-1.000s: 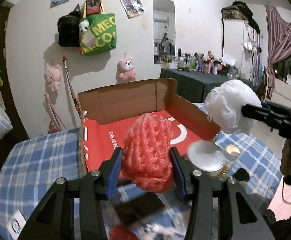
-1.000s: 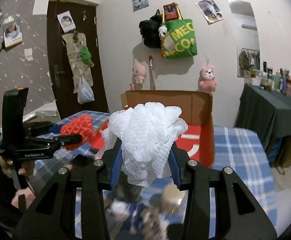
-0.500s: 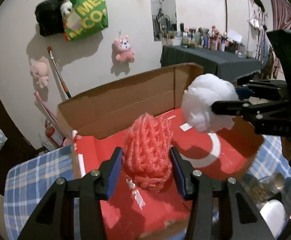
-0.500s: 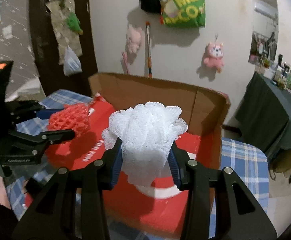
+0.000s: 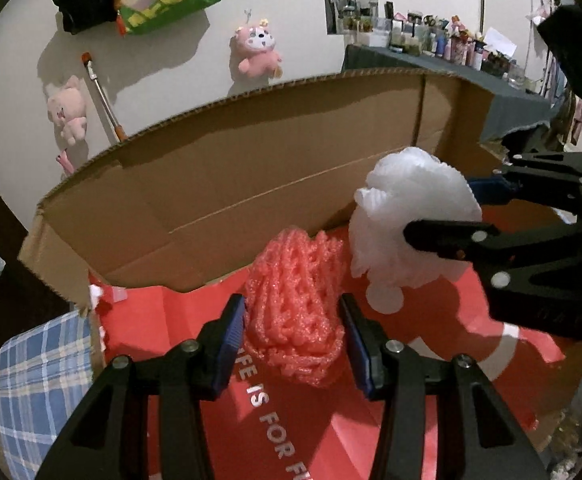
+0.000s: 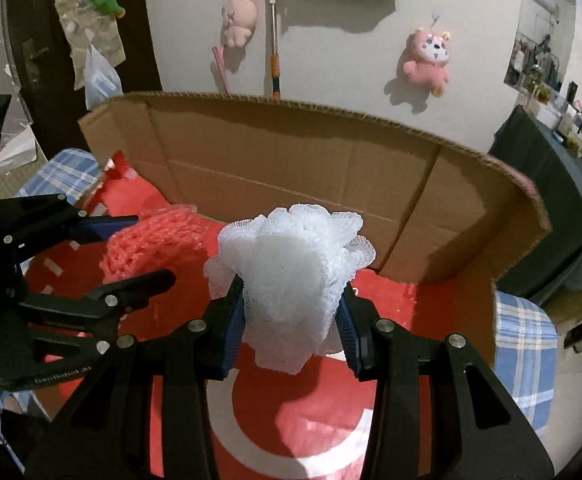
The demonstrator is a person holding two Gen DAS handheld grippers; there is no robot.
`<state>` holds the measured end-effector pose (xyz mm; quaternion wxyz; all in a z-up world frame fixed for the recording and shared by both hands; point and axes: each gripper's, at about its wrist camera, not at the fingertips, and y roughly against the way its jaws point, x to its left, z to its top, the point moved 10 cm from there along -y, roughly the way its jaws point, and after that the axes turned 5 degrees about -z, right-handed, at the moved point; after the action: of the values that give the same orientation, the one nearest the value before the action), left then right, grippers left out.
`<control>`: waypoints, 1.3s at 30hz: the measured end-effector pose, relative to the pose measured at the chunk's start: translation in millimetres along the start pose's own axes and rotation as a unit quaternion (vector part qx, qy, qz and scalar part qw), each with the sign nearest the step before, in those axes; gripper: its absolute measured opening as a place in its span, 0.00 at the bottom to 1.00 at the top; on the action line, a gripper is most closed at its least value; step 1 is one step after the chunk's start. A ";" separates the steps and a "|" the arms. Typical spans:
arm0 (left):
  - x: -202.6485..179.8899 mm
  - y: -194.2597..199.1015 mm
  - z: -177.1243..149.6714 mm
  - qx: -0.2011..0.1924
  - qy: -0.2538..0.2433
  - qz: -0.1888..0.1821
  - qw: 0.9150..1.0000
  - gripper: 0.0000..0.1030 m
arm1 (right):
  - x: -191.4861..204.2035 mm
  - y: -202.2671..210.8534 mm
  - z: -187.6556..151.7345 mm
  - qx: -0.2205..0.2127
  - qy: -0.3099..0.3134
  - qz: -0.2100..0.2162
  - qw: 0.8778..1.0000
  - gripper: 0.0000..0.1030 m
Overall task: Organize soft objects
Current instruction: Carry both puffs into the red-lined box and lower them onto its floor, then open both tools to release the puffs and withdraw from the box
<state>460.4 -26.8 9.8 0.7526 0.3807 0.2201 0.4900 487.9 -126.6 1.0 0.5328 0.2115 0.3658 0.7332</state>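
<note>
Right now the left claw (image 5: 293,334) is clamped on a pink foam net (image 5: 295,300), its blue pads pressed into both flanks of the bundle. The right claw (image 6: 291,322) is likewise closed on a white mesh pouf (image 6: 291,272), which bulges out above and below the pads. Both claws tilt down into an open cardboard box (image 5: 219,184), side by side, with the pouf just beside the net and perhaps brushing it. Both bundles hang over the box's red lining (image 6: 299,420), apparently clear of it. Outside the box a blue plaid cloth (image 5: 39,368) covers the counter, and plush toys hang on the wall behind.

Crowding looks like the main risk: two claws working this close could knock together, or the pouf's loose mesh could catch on the net or a fingertip and get dragged back out on withdrawal. Letting go from any height could also let such light, springy things bounce or roll toward the low front edge.

As held, the net's long axis runs roughly along the fingers, pointing toward the box's back wall. The pouf is a rounded clump with no clear long axis.
</note>
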 end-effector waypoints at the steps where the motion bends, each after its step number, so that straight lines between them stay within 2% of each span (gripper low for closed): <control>1: 0.7 -3.0 -0.6 0.003 -0.001 0.004 1.000 0.49 | -0.4 -4.9 1.4 0.004 -0.001 -0.001 1.000 0.38; 5: 3.5 -12.7 -3.1 0.015 0.000 0.012 1.000 0.49 | -2.5 -21.5 -4.3 0.019 0.001 -0.016 1.000 0.38; 10: 2.3 -21.7 -8.7 0.026 0.001 0.017 1.000 0.50 | -6.4 -27.5 -9.2 0.027 -0.004 -0.015 1.000 0.42; 30: 7.3 -23.9 -16.7 0.029 0.025 0.010 0.999 0.55 | -10.0 -33.7 -15.7 0.042 -0.029 -0.004 0.999 0.58; 36: 16.0 -22.8 -16.5 0.027 0.032 0.011 0.999 0.61 | -10.0 -33.0 -15.1 0.041 -0.033 -0.001 0.999 0.64; 39: 16.7 -19.2 -16.5 0.023 0.038 0.010 0.999 0.67 | -9.9 -32.9 -14.7 0.043 -0.036 0.000 0.998 0.67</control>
<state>466.8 -10.1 -14.8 0.7298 0.3813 0.2554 0.5067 501.6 -135.0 -32.8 0.5359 0.2609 0.3776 0.7086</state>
